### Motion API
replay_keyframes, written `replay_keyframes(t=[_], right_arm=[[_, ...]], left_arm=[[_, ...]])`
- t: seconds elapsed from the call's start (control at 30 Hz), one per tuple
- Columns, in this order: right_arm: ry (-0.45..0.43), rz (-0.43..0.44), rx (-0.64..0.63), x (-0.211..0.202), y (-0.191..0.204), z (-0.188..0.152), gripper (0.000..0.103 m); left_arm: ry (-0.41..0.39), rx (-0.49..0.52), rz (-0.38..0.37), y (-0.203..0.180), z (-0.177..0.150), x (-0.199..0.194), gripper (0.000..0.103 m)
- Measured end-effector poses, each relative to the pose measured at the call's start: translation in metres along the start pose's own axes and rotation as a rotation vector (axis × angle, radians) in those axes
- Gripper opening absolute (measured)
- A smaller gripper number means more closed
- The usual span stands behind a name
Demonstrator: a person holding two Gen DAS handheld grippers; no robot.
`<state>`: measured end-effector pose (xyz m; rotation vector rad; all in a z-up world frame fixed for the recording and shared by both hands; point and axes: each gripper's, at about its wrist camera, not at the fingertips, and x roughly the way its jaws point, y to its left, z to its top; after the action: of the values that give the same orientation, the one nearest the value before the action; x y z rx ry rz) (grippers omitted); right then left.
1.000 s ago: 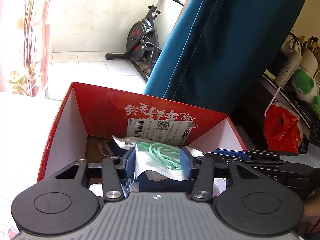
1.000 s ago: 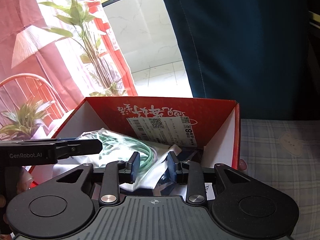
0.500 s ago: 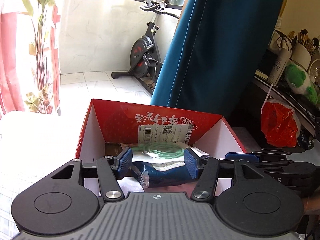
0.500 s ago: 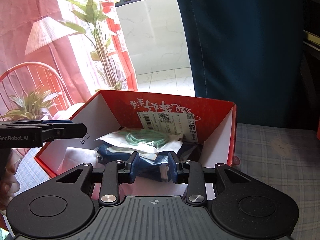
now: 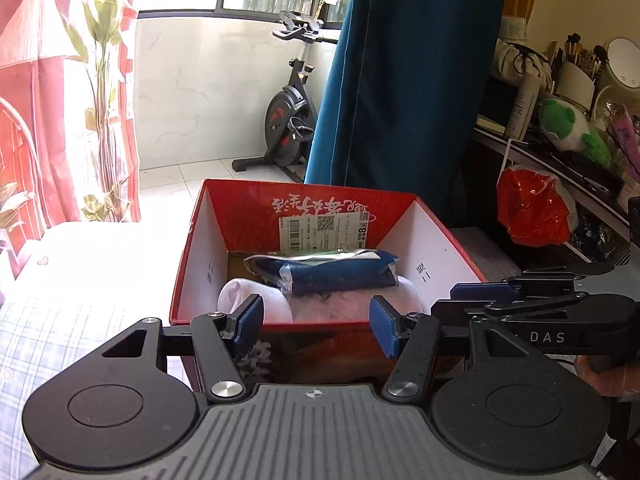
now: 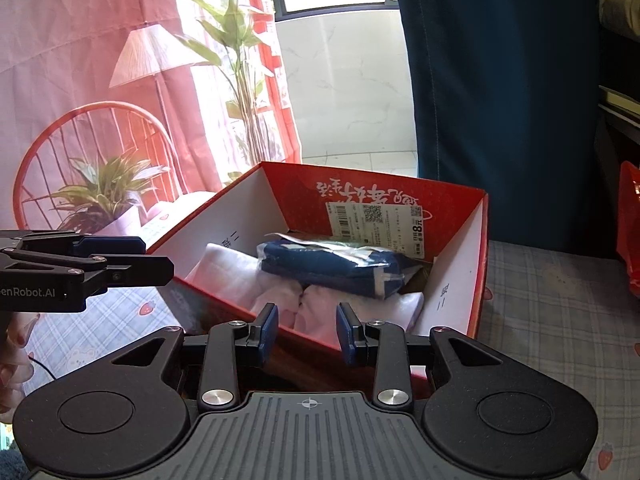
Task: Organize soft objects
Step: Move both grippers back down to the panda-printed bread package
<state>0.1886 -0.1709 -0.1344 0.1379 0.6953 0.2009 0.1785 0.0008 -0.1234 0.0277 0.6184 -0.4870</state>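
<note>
Both grippers have drawn back from the red box point(image 5: 320, 216), leaving the blue packet point(image 5: 340, 274) atop white cloth point(image 6: 240, 276). Left gripper point(image 5: 316, 326) jaws stand wide and empty, right gripper point(image 6: 307, 334) jaws narrower, empty. The packet looks light and slippery; grip mid-body.

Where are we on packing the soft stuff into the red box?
Looks done: the blue packet lies on the white cloth inside the red box. In hand: nothing. The left gripper and right gripper are both open and empty, short of the box's near edge. Left: no other loose soft items show on the checked bedsheet here, so perhaps only tidying remains.
</note>
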Motion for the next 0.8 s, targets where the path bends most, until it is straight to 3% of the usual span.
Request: replay_keyframes(t=[0.37, 0.8], right_arm=[[0.017, 0.024, -0.074, -0.041, 0.029, -0.051, 0.031], [0.102, 0.037, -0.074, -0.05, 0.033, -0.114, 0.031]], left_arm=[[0.036, 0.013, 0.004, -0.007, -0.053, -0.036, 0.061], [0.103, -0.016, -0.044, -0.012, -0.099, -0.035, 0.061]])
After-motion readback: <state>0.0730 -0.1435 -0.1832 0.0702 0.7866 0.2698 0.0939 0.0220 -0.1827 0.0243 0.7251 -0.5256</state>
